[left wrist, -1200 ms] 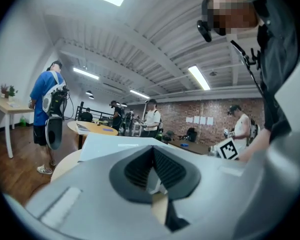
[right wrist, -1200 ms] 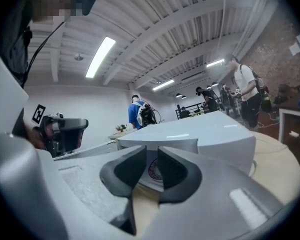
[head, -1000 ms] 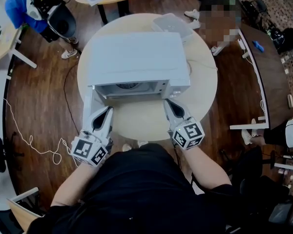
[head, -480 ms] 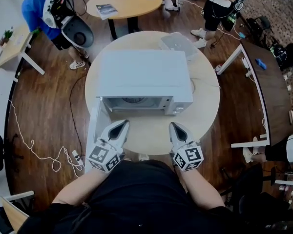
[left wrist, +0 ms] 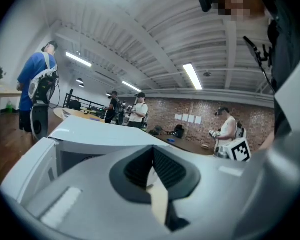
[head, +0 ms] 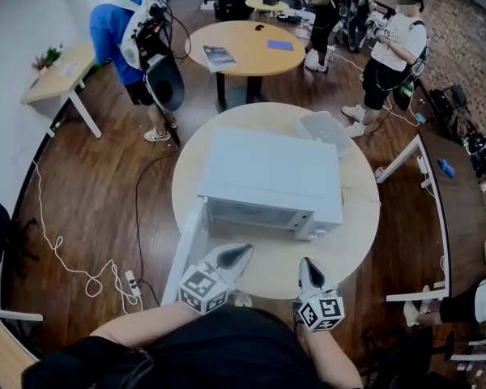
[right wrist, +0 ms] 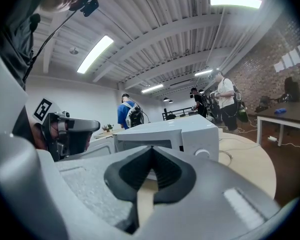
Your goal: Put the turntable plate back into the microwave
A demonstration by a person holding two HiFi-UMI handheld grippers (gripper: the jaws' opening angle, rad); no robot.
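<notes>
Ahead of closed jaws: open microwave (head: 271,181), untouched.

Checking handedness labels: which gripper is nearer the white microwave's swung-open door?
Left. The left gripper sits just right of the open white microwave door; the right gripper is farther right, in front of the control panel.

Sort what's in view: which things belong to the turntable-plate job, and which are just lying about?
Job: microwave, open door, left gripper, right gripper. The plate cannot be made out.
Lying about: pale box behind the microwave, floor cable, power strip, far table.
</notes>
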